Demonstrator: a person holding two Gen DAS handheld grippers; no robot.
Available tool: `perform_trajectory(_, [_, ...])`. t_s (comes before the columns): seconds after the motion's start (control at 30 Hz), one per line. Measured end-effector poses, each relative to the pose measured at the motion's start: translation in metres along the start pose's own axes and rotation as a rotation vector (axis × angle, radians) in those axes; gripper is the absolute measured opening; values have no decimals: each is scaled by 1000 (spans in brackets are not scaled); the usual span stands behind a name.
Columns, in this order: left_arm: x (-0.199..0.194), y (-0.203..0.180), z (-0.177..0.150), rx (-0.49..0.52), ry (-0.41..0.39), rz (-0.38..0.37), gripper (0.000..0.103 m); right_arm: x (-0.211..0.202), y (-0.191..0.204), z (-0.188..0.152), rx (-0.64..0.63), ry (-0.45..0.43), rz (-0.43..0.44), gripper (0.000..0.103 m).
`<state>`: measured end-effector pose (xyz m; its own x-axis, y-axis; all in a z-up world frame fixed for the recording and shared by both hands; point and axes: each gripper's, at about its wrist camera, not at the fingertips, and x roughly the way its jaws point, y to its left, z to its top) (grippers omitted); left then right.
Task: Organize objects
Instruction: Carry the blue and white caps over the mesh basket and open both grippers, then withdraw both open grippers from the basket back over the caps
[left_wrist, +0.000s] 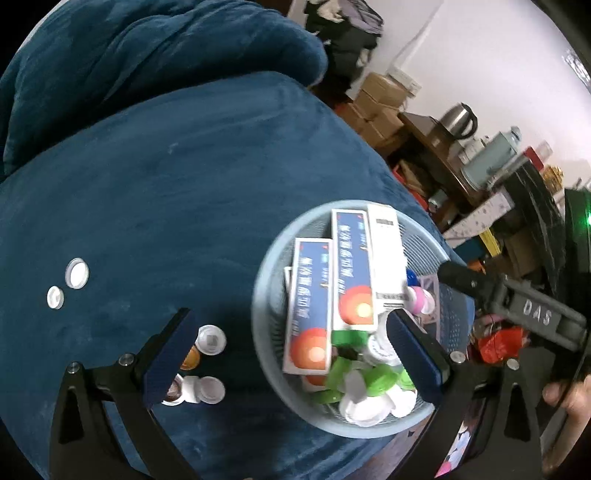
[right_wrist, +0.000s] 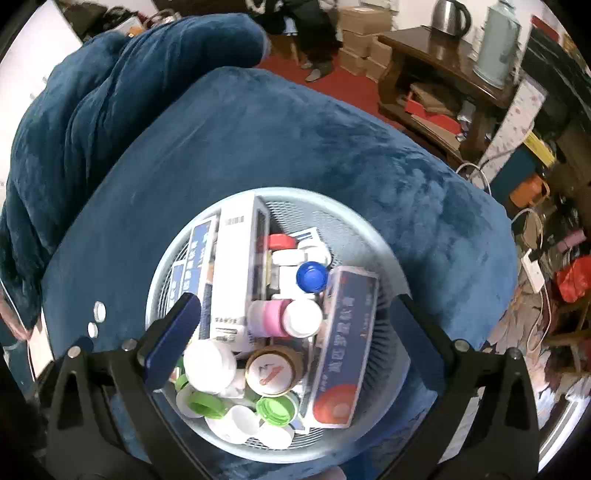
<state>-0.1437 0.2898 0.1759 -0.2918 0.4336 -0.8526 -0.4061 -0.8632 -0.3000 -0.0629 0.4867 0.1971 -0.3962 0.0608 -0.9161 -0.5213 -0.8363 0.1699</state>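
Blue plush cover (left_wrist: 166, 177) over a rounded seat, cluttered room behind. Sorting step: filling round mesh basket (right_wrist: 369, 236), already crowded with boxes and bottles. Left gripper (left_wrist: 291, 354) spread wide, pinching nothing, straddling basket rim and loose bottles (left_wrist: 199, 365). Right gripper (right_wrist: 295, 339) spread wide over basket, empty. Probably next: swinging left, closing on 1 loose bottle.

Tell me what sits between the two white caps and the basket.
In the left wrist view, small bottles stand between the white caps and the basket, on blue blanket.
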Motion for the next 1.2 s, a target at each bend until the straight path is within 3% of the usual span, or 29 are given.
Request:
perform_trajectory(0.67, [-27,89,-1,-160,-35,74,102,3,48,-9,-128,6,-10,103])
perform_trajectory(1.2, [-39,128,-13,-176,-44,166,102,9,89,-19,-203,12,-11,103])
